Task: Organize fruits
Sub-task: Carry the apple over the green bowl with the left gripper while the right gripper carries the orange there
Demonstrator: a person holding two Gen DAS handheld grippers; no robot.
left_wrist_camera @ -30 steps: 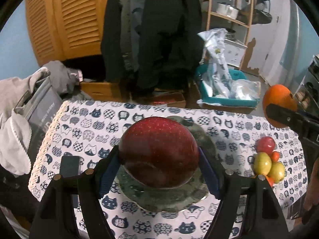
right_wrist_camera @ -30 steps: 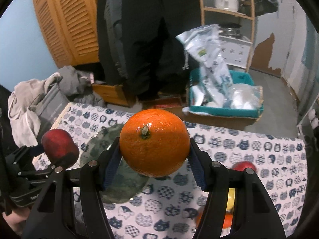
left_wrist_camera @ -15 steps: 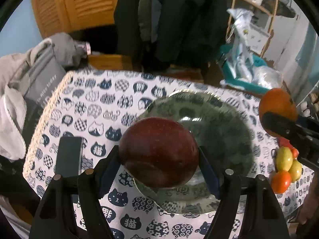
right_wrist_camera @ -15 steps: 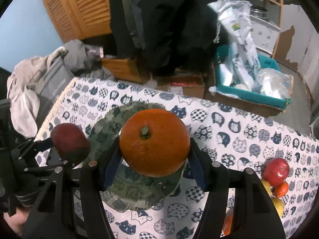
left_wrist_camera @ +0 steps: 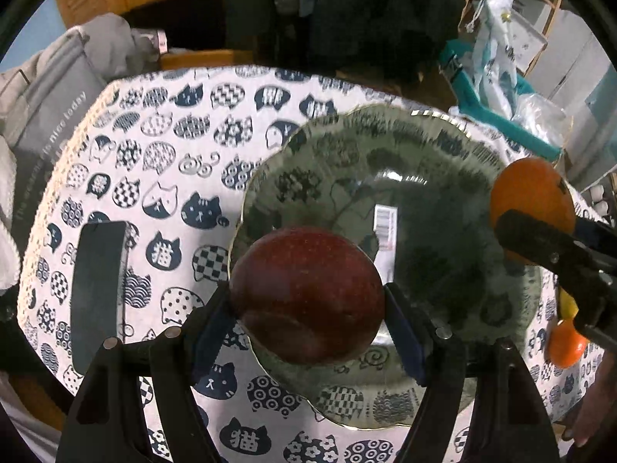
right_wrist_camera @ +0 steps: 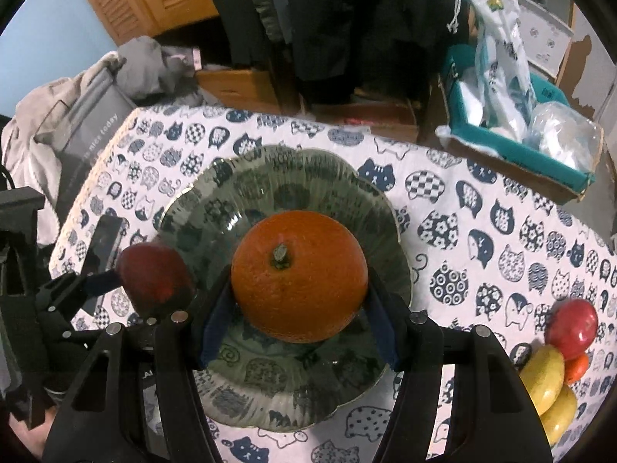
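My left gripper (left_wrist_camera: pixel 308 308) is shut on a dark red apple (left_wrist_camera: pixel 306 295) and holds it above the near left rim of a green glass plate (left_wrist_camera: pixel 424 162). In the right wrist view my right gripper (right_wrist_camera: pixel 299 316) is shut on an orange (right_wrist_camera: pixel 299 276) over the middle of the same plate (right_wrist_camera: pixel 270 177). The apple (right_wrist_camera: pixel 154 279) in the left gripper shows at the plate's left edge there, and the orange (left_wrist_camera: pixel 530 200) appears at the right of the left wrist view. Nothing lies in the plate except a barcode sticker (left_wrist_camera: pixel 385 223).
A cat-print cloth (right_wrist_camera: pixel 482 239) covers the table. A pile of loose fruit, a red apple (right_wrist_camera: pixel 572 324), yellow fruits (right_wrist_camera: pixel 543 374) and a small orange one, lies at the right. A dark phone (left_wrist_camera: pixel 98 293) rests left of the plate. Clothes and a teal crate stand beyond the far edge.
Both grippers have come down toward the plate and tilted further downward, each still holding its fruit. The plate now fills much more of both views.
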